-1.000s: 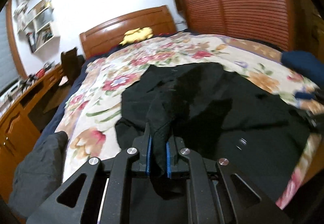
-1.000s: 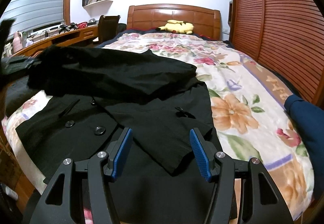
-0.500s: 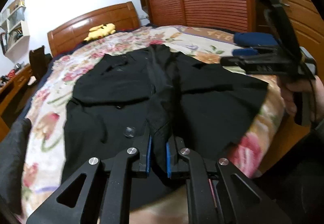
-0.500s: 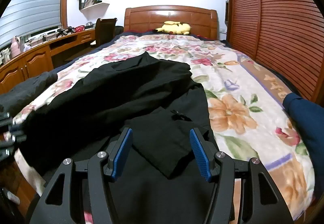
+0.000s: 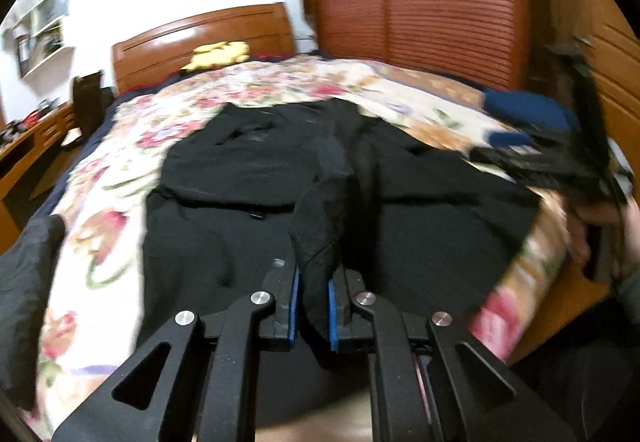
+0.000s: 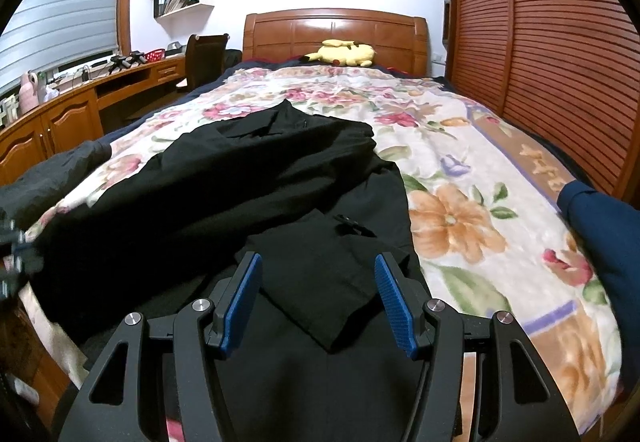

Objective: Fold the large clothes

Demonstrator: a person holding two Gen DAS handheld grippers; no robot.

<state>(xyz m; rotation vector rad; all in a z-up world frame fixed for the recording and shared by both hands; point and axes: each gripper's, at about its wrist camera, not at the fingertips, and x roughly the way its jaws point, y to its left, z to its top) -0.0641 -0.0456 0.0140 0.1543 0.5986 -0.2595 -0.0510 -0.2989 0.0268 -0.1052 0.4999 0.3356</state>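
1. While the left gripper (image 5: 312, 298) keeps its blue pads pinched on a bunched fold of the black coat (image 5: 248, 242), its view has swung since a second ago: the coat now lies spread across the near half of the bed, where before it was heaped up close to the lens.
2. The part of the coat that hung high across the left of the right wrist view a second ago now lies low, draped toward the near left edge of the flowered bedspread (image 6: 460, 170).
3. The right gripper (image 6: 318, 300) has not shifted; its jaws stand spread with nothing between them, hovering above a folded flap of the coat (image 6: 320, 282) at the near end of the bed.
4. In the left wrist view the right gripper (image 5: 560, 162) shows at the right edge, held in a hand (image 5: 600, 230); a second ago only a sliver of it showed there.
5. Counted: one black coat, two grippers, one yellow plush toy (image 6: 344, 52) against the headboard (image 6: 336, 30), one blue garment (image 6: 600, 226) at the right edge of the bed, one dark grey garment (image 5: 24, 282) at the left edge.
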